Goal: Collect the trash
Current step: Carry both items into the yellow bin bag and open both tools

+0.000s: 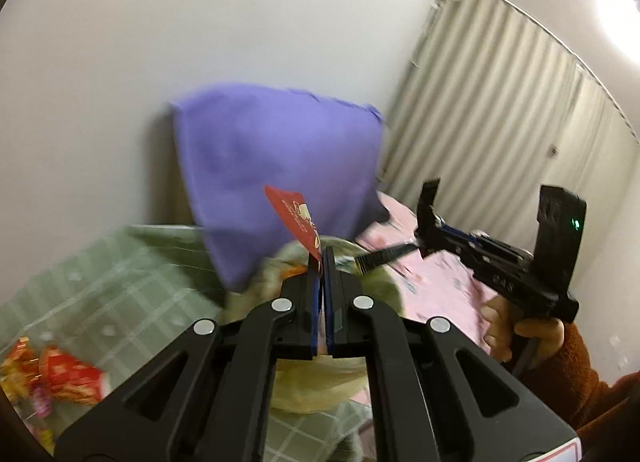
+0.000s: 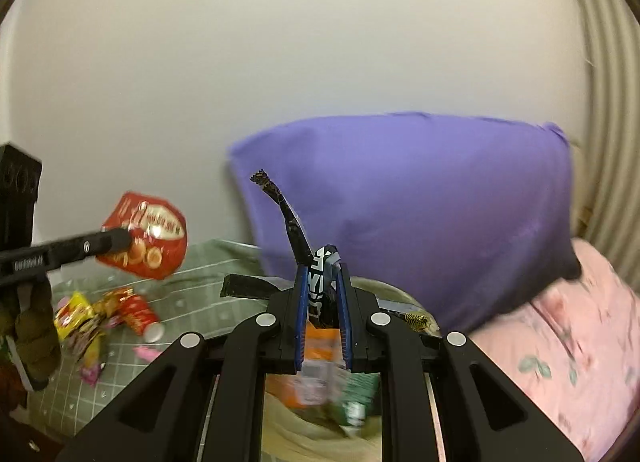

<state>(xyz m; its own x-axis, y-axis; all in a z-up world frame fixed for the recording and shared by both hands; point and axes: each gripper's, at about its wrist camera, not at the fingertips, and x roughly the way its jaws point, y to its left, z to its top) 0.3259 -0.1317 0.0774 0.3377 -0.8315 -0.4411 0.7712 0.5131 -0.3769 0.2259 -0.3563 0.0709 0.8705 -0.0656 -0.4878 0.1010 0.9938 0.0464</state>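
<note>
The left tongs (image 1: 321,258) sit closest to the lens, clenched on the lower corner of a red snack packet (image 1: 296,221) that stands up out of their tips. Below them lies a pale, thin bag (image 1: 320,386), probably the trash bag, though blur makes that uncertain. At the bed's left edge, on the green checked sheet (image 1: 120,282), more wrappers (image 1: 60,378) remain uncollected. A purple pillow (image 1: 280,165) leans on the wall at the head of the bed. To the right, the right tongs (image 2: 324,262) are grasping a crumpled black-and-white wrapper (image 2: 320,274), with a dark strip rising from it; orange and green packets (image 2: 320,386) lie in the bag beneath. Both grips are on thin film near an edge, so a quick swing could pull either packet loose onto the pink quilt (image 2: 560,342). Releasing off-centre would miss the bag's slack mouth.
</note>
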